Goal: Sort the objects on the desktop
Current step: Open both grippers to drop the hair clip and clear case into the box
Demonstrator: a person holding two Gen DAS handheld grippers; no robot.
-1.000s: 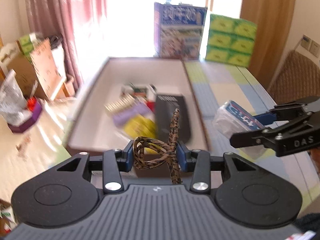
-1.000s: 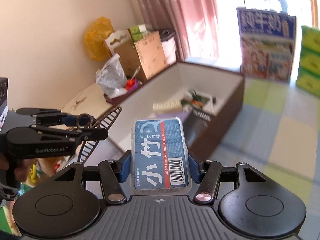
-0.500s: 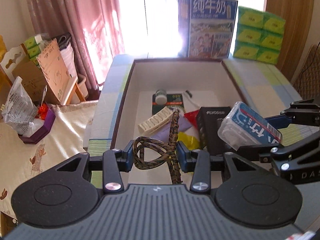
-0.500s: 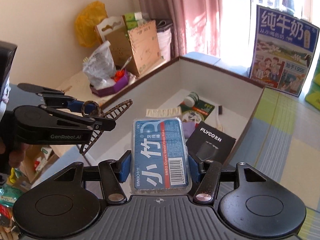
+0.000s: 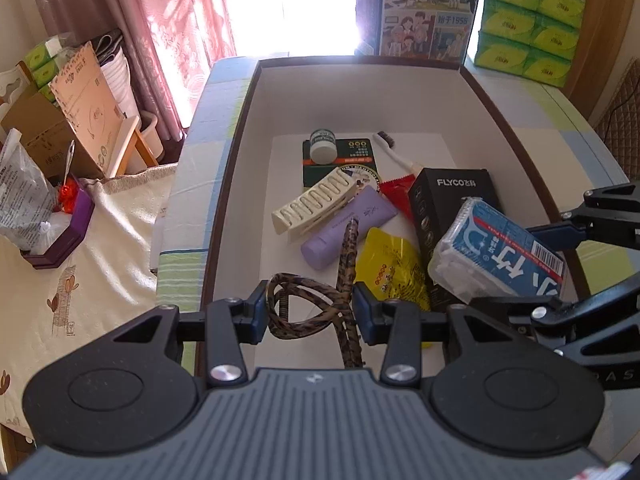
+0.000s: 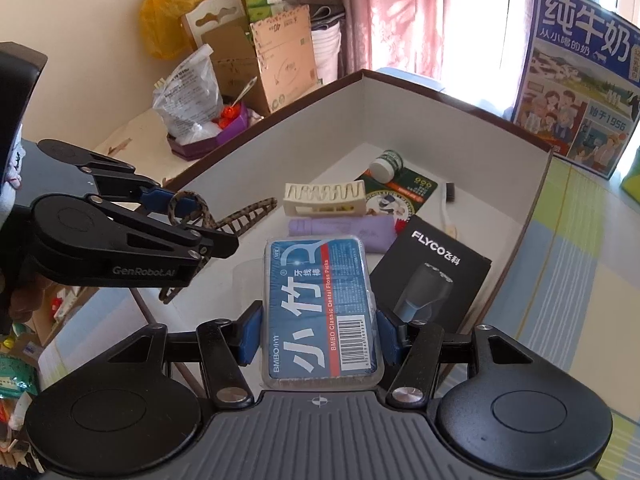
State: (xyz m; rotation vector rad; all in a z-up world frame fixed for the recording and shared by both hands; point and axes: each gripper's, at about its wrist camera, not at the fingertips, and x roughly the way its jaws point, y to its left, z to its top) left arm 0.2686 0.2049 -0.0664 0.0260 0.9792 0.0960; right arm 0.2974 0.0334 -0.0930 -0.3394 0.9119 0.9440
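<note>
Leopard-print plastic hair claw clip point(image 5: 316, 312) sits clamped between the blue pads of the left gripper point(image 5: 308, 312) at lower centre of the left wrist view, one toothed arm of it poking up the frame towards the lilac squeeze tube point(image 5: 346, 228); the jaws are nearly closed on it. Right gripper point(image 6: 319, 336) grips a clear plastic box of dental floss picks with a blue label point(image 6: 320, 308) by its long sides, low in the centre of the right wrist view; the same box appears at right of the left wrist view point(image 5: 500, 256), held over the black FLYCO carton point(image 5: 452, 208). Both tools hang above the near end of the white-lined, brown-rimmed open box point(image 5: 400, 96), which fills the middle of both frames; inside it lie a cream hair claw point(image 5: 314, 206), a yellow foil sachet point(image 5: 394, 268), a red packet point(image 5: 398, 192), a small white jar with a green label point(image 5: 323, 146) on a dark green card point(image 5: 352, 152), and a toothbrush point(image 5: 398, 152) towards the upper right of the heap.
</note>
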